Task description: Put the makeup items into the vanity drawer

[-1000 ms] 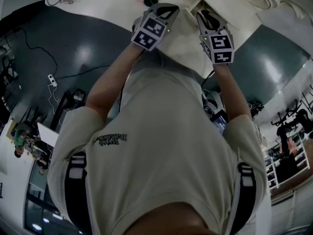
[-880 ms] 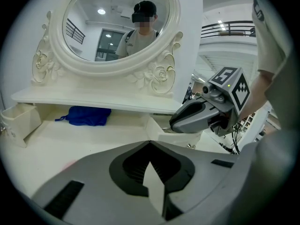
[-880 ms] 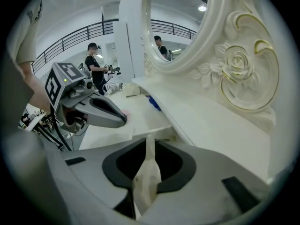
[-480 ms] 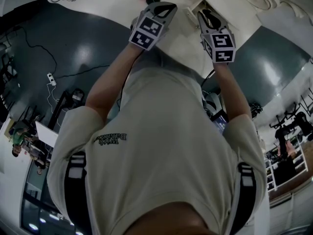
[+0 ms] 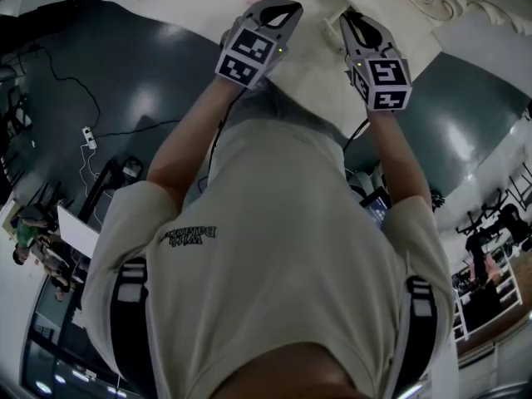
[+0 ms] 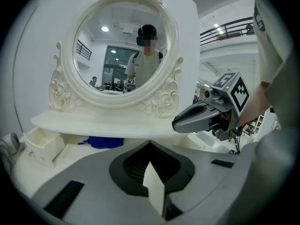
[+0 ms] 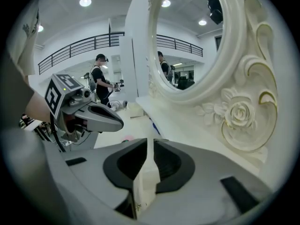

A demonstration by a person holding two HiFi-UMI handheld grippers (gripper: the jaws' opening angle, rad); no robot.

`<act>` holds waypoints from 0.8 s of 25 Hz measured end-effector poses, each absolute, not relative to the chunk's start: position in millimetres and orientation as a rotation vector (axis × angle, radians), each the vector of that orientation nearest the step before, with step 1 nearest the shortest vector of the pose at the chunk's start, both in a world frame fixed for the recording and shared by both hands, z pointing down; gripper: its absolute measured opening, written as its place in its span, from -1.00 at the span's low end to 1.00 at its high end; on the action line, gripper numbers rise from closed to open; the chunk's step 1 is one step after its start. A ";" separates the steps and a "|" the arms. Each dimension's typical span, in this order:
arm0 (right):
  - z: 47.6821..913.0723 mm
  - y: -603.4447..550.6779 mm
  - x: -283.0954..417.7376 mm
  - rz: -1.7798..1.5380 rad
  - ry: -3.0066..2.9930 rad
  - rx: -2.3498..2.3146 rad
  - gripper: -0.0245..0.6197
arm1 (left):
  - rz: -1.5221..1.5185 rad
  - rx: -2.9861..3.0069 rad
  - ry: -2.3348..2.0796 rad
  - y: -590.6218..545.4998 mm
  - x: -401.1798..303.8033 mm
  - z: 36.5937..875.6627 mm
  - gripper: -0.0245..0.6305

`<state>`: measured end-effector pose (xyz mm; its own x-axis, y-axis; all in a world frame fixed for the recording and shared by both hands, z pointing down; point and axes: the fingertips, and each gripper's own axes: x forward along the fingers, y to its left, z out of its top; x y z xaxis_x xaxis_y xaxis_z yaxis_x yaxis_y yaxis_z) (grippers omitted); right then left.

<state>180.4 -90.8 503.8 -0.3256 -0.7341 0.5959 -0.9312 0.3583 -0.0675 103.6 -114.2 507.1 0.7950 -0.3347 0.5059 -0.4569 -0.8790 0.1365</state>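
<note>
My left gripper — jaws pressed together, nothing held. My right gripper — jaws just closing, narrow slit remaining, nothing between; mirror beside it.

drawer: small white box with a knob on its front, at the far left of the tabletop, tucked under the mirror shelf. I can't tell whether it's open.
blue item: soft and crumpled-looking, lying flat under the shelf, just right of the drawer.
pink item: small, on the tabletop out from under the shelf. It's too small for me to make out more.
</note>
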 end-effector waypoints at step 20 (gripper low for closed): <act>317.4 -81.9 111.5 0.242 -2.531 1.452 -0.85 | 0.306 2.964 -0.862 -104.0 54.0 314.0 -0.88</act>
<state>111.5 -81.9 317.4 -0.4910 -0.8303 0.2639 -0.8652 0.5002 -0.0360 54.0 -104.0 314.0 0.8261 -0.5269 0.1997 -0.5347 -0.8449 -0.0168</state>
